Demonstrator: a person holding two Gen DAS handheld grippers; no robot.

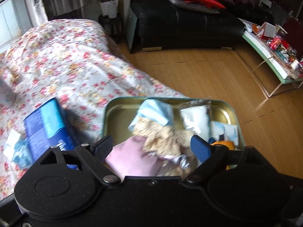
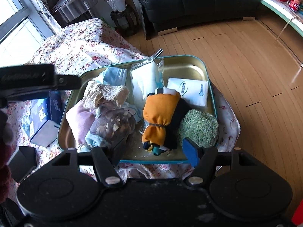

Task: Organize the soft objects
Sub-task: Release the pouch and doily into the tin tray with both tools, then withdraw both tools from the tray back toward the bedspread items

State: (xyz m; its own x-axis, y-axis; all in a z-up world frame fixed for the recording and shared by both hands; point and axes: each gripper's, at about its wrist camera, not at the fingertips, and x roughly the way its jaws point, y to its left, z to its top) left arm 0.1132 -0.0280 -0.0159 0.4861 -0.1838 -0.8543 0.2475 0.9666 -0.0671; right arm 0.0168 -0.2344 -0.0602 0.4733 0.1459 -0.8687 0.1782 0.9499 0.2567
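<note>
The soft things lie piled in the tin [image 2: 191, 64] on the flowered bed [image 1: 62, 60]. The left gripper [image 1: 153, 147] hangs over the beige fluffy cloth [image 1: 162, 138], jaws wide, gripping nothing; the right gripper [image 2: 155, 151] is half open and empty above the orange bundle [image 2: 159, 115]. The tin sits at the bed's edge, so a careless push could tip it to the floor [image 2: 236, 60].

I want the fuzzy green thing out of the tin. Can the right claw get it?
Probably yes. The right claw is open and empty, and the green fuzzy cloth lies uncovered in the tin's near corner, just beyond its blue finger, beside the orange bundle.
</note>
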